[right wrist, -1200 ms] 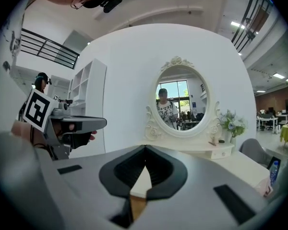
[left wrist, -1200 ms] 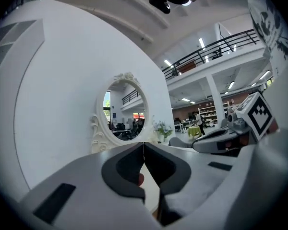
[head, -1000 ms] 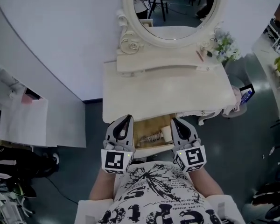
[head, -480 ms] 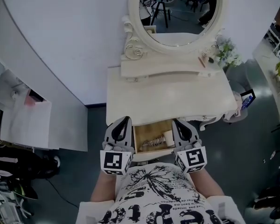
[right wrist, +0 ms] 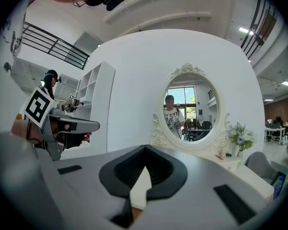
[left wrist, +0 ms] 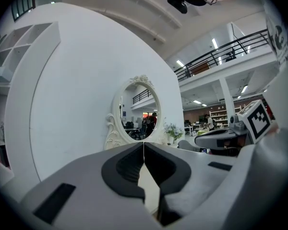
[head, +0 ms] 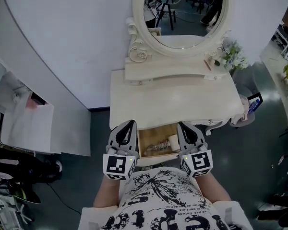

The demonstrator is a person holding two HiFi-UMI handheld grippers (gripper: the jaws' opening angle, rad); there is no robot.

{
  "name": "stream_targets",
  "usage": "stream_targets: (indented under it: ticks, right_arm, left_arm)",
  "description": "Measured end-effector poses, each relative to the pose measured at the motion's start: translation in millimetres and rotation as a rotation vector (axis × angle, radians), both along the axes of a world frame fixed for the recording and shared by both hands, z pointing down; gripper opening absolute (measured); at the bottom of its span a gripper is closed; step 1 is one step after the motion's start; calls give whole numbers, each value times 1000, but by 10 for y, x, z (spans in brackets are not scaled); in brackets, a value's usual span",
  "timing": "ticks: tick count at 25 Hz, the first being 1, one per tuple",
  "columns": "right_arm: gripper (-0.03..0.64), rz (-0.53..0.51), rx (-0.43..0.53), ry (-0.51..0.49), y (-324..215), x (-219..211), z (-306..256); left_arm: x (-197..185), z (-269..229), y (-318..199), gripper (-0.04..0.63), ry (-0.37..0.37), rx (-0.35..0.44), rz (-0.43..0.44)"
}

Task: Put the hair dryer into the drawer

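Two grippers flank the open drawer (head: pixel 146 137) of a table (head: pixel 173 99): the left gripper (head: pixel 128 124) at its left edge and the right gripper (head: pixel 183 125) at its right. Each has its jaws pressed together on nothing. Inside the drawer, toward its right side, lies a pale shape, likely the hair dryer (head: pixel 172 140), with a coiled cord (head: pixel 156 147) to its left. It is too small to tell where the nozzle points or how its long axis runs. It is probably light, rigid, smooth plastic, best gripped by the handle.
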State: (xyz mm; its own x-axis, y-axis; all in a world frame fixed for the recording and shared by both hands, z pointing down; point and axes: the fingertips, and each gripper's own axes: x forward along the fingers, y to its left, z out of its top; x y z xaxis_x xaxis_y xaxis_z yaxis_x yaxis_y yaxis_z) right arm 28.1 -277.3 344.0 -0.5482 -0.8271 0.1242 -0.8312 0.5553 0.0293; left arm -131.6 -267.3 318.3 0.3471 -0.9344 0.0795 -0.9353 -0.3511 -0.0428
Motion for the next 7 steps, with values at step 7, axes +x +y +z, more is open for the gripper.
stream_targets:
  ticks: [7]
  right_arm:
    - [15, 4, -2, 21, 2, 16, 43]
  left_arm:
    - [39, 36, 0, 21, -10, -8, 21]
